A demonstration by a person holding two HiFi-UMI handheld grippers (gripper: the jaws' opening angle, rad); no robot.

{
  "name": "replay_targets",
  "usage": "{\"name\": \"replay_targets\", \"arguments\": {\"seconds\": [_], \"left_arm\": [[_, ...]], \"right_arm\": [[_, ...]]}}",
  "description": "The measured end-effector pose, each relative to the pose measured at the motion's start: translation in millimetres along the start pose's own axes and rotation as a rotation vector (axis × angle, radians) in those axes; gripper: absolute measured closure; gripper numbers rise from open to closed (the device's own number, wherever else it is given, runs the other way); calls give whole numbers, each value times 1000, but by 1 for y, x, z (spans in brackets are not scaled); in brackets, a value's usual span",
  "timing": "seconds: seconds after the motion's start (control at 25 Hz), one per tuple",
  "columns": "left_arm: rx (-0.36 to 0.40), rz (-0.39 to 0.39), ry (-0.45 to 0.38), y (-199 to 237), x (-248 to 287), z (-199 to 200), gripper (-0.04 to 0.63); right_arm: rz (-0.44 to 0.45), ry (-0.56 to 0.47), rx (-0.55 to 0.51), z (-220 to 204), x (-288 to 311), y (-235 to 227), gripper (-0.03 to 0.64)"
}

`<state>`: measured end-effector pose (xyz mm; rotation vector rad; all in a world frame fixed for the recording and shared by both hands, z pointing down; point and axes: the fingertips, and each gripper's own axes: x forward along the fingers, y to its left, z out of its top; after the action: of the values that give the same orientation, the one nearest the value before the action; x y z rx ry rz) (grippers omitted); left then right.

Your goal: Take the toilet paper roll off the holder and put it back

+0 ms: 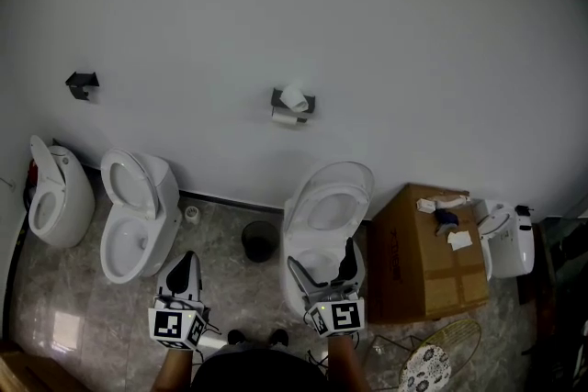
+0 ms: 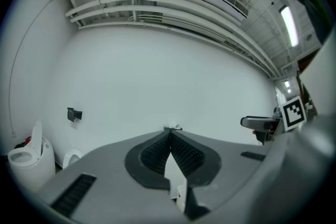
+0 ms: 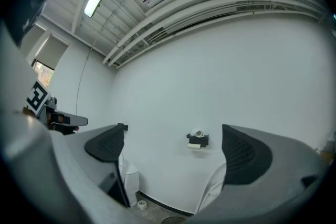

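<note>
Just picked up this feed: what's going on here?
A person stands facing the wall with a gripper in each hand, neither holding anything. The left gripper is shut, the right gripper wide open. The toilet paper roll sits on its holder on the wall, well ahead, untouched.

You face white wall (image 1: 367, 32). On it: white toilet paper roll (image 1: 293, 95), black holder (image 1: 310, 104). Your left hand-held gripper (image 1: 186, 263), right hand-held gripper (image 1: 322, 254): grey, black-white square markers. Brown box (image 1: 413, 262). Mottled grey-beige floor (image 1: 220, 243).
</note>
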<state>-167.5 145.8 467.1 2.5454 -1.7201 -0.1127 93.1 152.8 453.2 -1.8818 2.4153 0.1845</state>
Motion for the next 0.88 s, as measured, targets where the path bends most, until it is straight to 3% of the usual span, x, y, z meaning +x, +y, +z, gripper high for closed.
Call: {"name": "replay_targets", "arguments": {"seconds": [0.16,0.88], "left_arm": [[22,-25,-11,11,-15,-3,592],[4,4,-8,56,-34,-10,592]], "right_arm": [[-8,-7,0,4,-4,18,57],[-11,-12,-22,8,10,48,57]]}}
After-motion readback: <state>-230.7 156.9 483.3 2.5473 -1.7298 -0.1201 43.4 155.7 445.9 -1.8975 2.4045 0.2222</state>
